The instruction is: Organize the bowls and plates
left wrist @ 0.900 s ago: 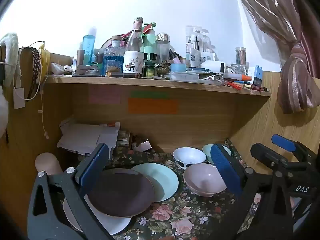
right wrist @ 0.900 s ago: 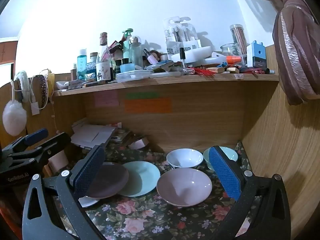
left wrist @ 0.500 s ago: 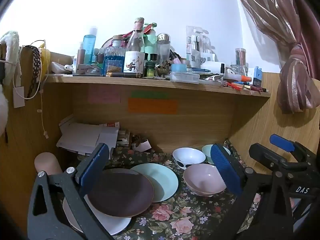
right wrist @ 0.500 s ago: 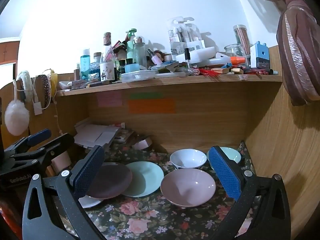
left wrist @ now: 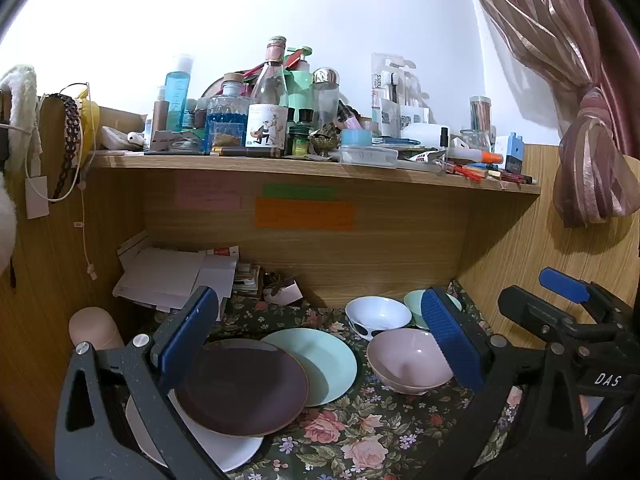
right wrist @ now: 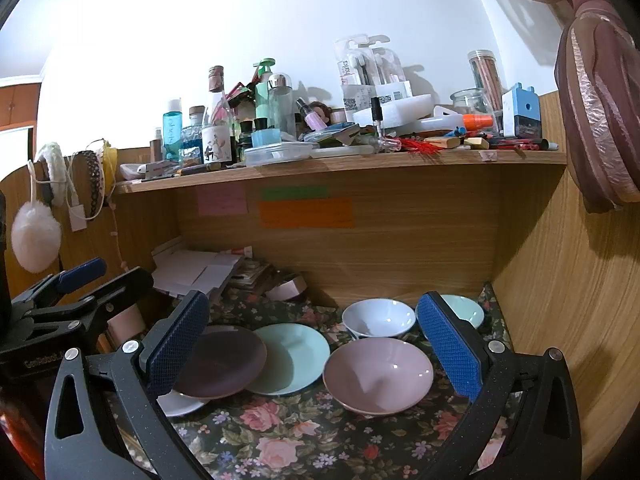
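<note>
On the floral cloth, a dark purple plate [left wrist: 240, 386] lies on a white plate [left wrist: 224, 446] and overlaps a mint plate [left wrist: 324, 360]. A pink bowl [left wrist: 404, 360] stands to their right, with a white bowl [left wrist: 378, 314] and a mint bowl [left wrist: 414, 304] behind it. The right wrist view shows the same purple plate [right wrist: 224, 360], mint plate [right wrist: 292, 356], pink bowl [right wrist: 378, 374], white bowl [right wrist: 378, 316] and mint bowl [right wrist: 464, 310]. My left gripper [left wrist: 320, 340] is open above the plates. My right gripper [right wrist: 316, 344] is open above the pink bowl. Both are empty.
The dishes sit in a wooden alcove with a back wall [right wrist: 400, 248], a right side wall [right wrist: 560, 300] and a cluttered shelf [left wrist: 320, 170] overhead. Papers [left wrist: 168, 276] are stacked at the back left. A pink cylinder [left wrist: 94, 328] stands at the left.
Both grippers have drifted slightly, the right one a little to the left. No dish has moved and both jaws stay open.
</note>
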Demonstrator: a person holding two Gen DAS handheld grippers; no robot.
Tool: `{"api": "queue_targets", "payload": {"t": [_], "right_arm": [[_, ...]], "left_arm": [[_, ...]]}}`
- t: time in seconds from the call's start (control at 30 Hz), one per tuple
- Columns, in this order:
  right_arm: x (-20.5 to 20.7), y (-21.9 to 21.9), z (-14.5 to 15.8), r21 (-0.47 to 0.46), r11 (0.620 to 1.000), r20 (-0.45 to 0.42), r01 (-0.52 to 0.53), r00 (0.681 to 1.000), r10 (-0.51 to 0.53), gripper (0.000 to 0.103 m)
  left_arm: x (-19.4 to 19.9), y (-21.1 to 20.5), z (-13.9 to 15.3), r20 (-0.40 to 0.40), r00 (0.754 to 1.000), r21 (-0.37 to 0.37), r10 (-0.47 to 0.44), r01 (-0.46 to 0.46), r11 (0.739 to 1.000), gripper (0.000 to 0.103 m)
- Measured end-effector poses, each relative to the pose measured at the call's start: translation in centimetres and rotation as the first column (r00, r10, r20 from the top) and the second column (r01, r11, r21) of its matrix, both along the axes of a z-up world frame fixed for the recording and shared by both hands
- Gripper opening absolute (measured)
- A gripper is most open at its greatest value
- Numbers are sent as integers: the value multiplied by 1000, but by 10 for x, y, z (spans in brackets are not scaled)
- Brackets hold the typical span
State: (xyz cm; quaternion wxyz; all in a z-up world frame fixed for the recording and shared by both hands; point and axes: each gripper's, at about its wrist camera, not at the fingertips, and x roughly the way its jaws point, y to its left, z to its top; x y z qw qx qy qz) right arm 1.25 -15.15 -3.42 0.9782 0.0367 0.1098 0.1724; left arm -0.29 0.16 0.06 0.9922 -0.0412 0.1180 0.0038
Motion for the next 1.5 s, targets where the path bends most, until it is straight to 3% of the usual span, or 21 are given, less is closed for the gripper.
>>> {"api": "queue_targets", "payload": {"t": [1.5], "right_arm": [[2, 2, 0, 6, 1000, -4, -9, 1000, 9, 103]], "left_arm": [[8, -1, -2, -15, 1000, 3, -9, 10, 1000, 103]]}}
